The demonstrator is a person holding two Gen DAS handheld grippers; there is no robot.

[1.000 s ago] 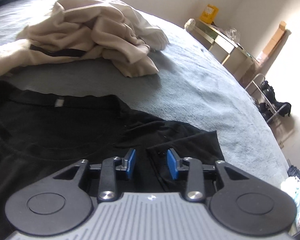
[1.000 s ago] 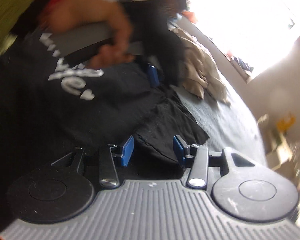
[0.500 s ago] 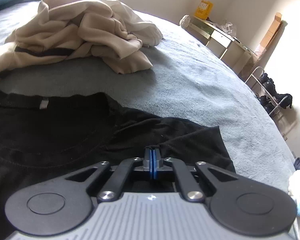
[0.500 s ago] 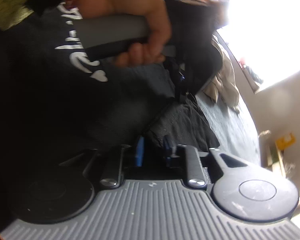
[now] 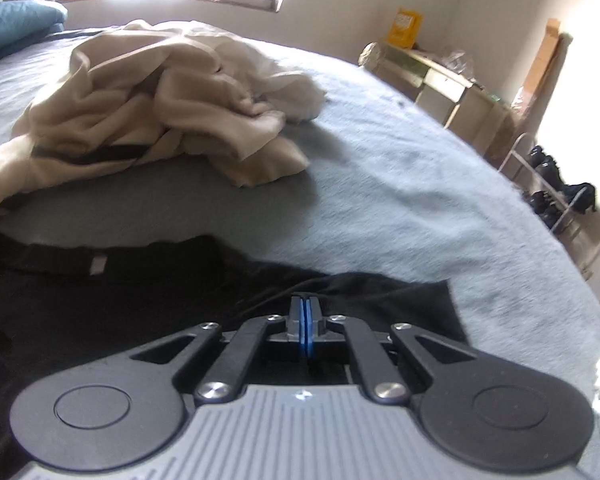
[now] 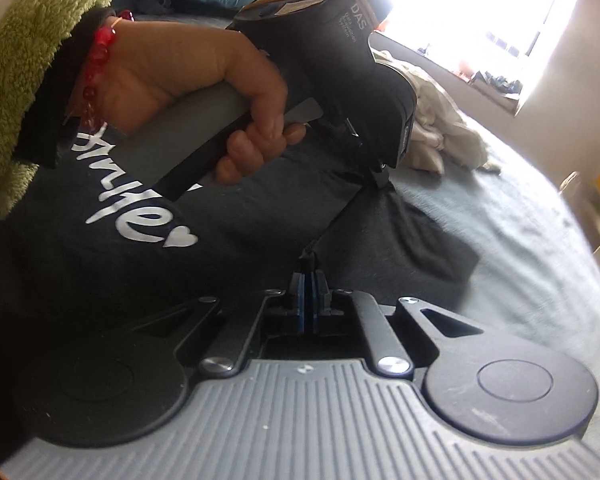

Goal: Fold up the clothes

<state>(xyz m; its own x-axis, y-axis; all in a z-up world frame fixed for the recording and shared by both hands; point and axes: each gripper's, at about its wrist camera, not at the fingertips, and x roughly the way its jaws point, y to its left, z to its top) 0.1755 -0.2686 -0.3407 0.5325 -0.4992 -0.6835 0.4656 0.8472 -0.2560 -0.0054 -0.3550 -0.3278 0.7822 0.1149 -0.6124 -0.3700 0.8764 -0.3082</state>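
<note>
since each line here runs left to right across the bed, the order is: black shirt, left tool, right tool, beige pile, room edge.

black t-shirt (image 5: 100, 320): lies spread flat on the grey bed (image 5: 400, 200), neck label up, white lettering showing in the right wrist view; one sleeve reaches out to the right.

handling: thin, limp knit by the look of it; light, will sag and drag on the fuzzy bedspread rather than slide; nothing fragile.

left gripper (image 5: 305, 320): jaws pressed together on a pinch of black cloth near the sleeve seam.

right gripper (image 6: 308, 300): jaws closed tight on a raised ridge of the same shirt, just below the left tool.

hold: seam and hem edges seem the best places, since a double layer gives the pads more to bite.

hand (image 6: 188, 92): grips the left tool's handle, red bead bracelet and green fleecy cuff at the wrist.

beige clothes (image 5: 160, 112): crumpled heap further up the bed, apart from the shirt; could crowd a fold made that way.

desk (image 5: 440, 80): off the bed's right side, well apart.
</note>
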